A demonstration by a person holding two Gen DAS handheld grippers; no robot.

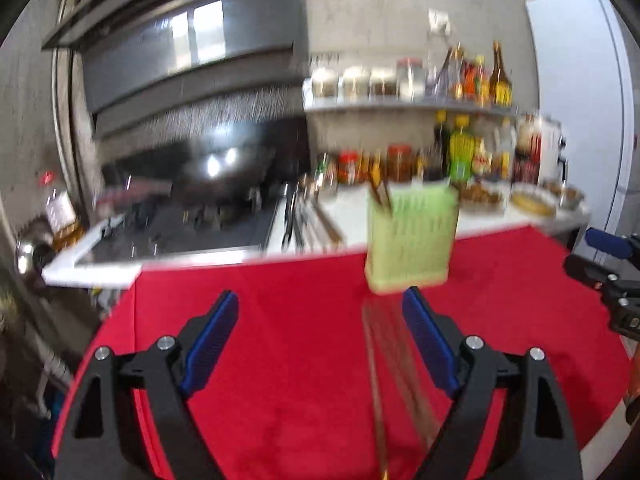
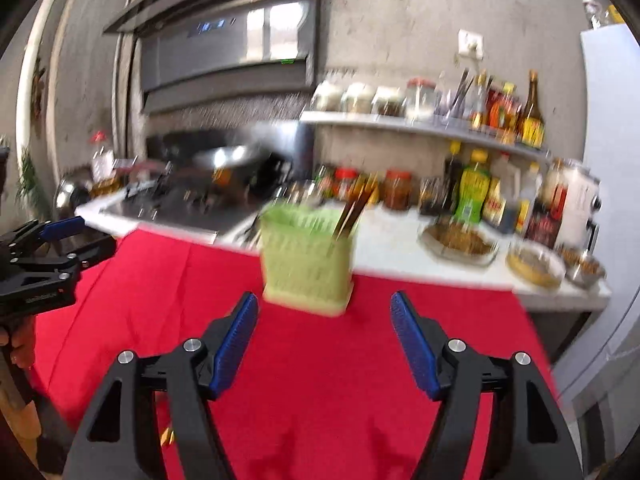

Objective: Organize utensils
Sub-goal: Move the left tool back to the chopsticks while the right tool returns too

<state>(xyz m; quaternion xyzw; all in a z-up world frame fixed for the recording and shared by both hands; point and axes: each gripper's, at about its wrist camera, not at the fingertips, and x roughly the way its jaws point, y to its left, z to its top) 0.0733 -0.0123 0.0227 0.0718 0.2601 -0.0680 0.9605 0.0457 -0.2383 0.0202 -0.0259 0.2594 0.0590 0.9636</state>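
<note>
A light green slotted utensil holder stands on the red cloth near its far edge, with brown chopsticks sticking out of it. It also shows in the right wrist view, chopsticks leaning right. More chopsticks, blurred, lie on the cloth between my left fingers, close to the right finger. My left gripper is open and empty. My right gripper is open and empty, just short of the holder. Each gripper shows at the edge of the other's view.
Behind the cloth runs a white counter with a stove and wok, sauce bottles and jars, and bowls of food. A shelf of jars hangs above. A white fridge stands at the right.
</note>
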